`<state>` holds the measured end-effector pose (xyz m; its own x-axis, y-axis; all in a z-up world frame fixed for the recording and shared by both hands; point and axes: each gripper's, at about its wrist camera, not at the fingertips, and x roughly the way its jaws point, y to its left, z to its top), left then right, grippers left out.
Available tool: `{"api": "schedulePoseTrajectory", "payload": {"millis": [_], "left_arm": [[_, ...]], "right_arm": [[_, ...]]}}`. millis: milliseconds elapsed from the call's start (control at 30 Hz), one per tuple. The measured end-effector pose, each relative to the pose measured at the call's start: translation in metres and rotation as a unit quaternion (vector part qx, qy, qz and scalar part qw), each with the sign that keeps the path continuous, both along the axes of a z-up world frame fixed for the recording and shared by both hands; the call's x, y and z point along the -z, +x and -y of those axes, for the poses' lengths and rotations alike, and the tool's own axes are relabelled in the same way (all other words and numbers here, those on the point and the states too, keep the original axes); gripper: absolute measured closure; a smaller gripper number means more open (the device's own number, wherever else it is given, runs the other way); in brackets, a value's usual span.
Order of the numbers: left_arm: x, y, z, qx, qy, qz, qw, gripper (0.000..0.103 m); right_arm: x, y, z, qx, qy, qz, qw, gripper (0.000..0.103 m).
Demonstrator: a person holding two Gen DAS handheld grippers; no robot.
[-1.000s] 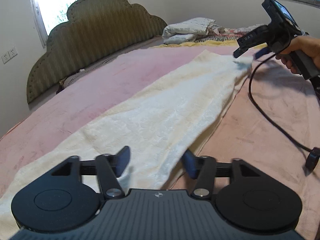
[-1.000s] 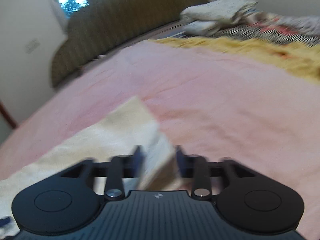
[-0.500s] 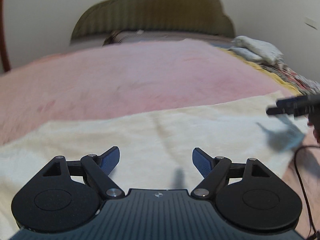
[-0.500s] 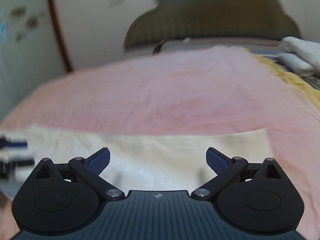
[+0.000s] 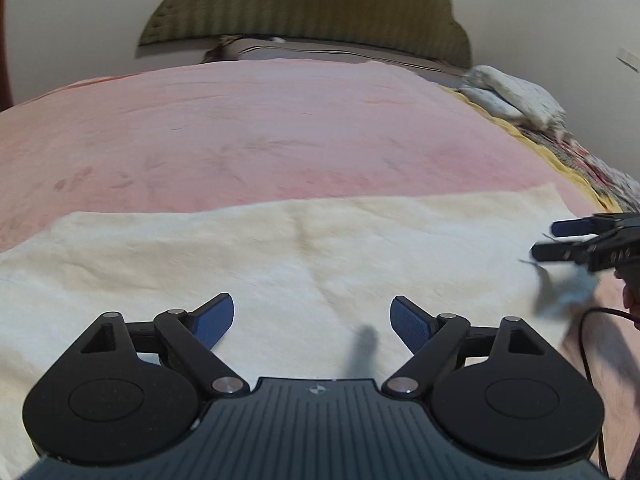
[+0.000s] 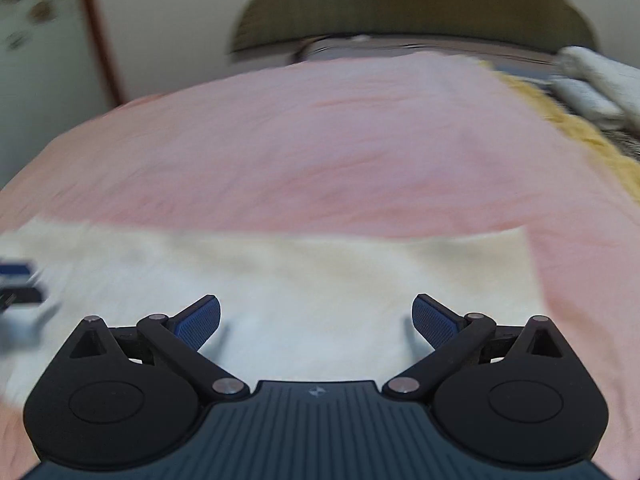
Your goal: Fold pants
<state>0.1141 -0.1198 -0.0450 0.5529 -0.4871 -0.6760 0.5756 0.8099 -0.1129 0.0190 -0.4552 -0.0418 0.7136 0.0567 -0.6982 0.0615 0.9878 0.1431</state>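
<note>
Pants (image 5: 304, 264) lie flat on the bed, a long cream strip stretched from side to side across the pink blanket (image 5: 260, 132).

From the left wrist view, the left gripper (image 5: 312, 320) hangs over the near part of the pants. Its jaws are opening and stand far apart – only bare cloth shows in the gap, and the blue pads do not press on it. At the right edge the right gripper (image 5: 560, 238) pokes in sideways over the end of the pants, with a black cable (image 5: 584, 344) looping below it. Far back stands the green headboard (image 5: 304, 4), and folded bedding (image 5: 516, 94) sits at the right.

From the right wrist view – a blurry one – the right gripper (image 6: 316, 320) is over the pants (image 6: 304, 280) too. Its jaws are spread wide with nothing held. The left gripper (image 6: 18, 282) shows at the left edge as 2 dark blue tips.
</note>
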Motion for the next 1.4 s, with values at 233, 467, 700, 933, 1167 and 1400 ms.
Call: {"api": "schedulePoseTrajectory", "payload": {"millis": [233,467,700,933,1167,1400], "left_arm": [[0.026,-0.032,0.024,0.047,0.071,0.067,0.9941,0.011],[0.036,-0.046,0.026,0.059,0.046,0.069,0.9948,0.006],[0.041,-0.052,0.015,0.050,0.026,0.085,0.9948,0.000],[0.041,-0.049,0.015,0.049,0.025,0.080,0.9953,0.000],[0.041,-0.050,0.016,0.049,0.028,0.083,0.9949,0.000],[0.039,-0.048,0.013,0.048,0.016,0.074,0.9960,0.000]], "right_arm": [[0.020,-0.012,-0.010,0.029,-0.055,-0.013,0.998,0.000],[0.018,-0.039,-0.023,-0.002,-0.011,0.016,1.000,0.000],[0.005,-0.085,-0.005,0.142,-0.043,0.064,0.987,0.000],[0.030,-0.135,0.042,0.198,0.241,0.078,0.947,0.000],[0.043,-0.122,0.051,0.207,0.286,0.138,0.925,0.000],[0.050,-0.087,0.069,0.264,0.241,0.173,0.918,0.046]]}}
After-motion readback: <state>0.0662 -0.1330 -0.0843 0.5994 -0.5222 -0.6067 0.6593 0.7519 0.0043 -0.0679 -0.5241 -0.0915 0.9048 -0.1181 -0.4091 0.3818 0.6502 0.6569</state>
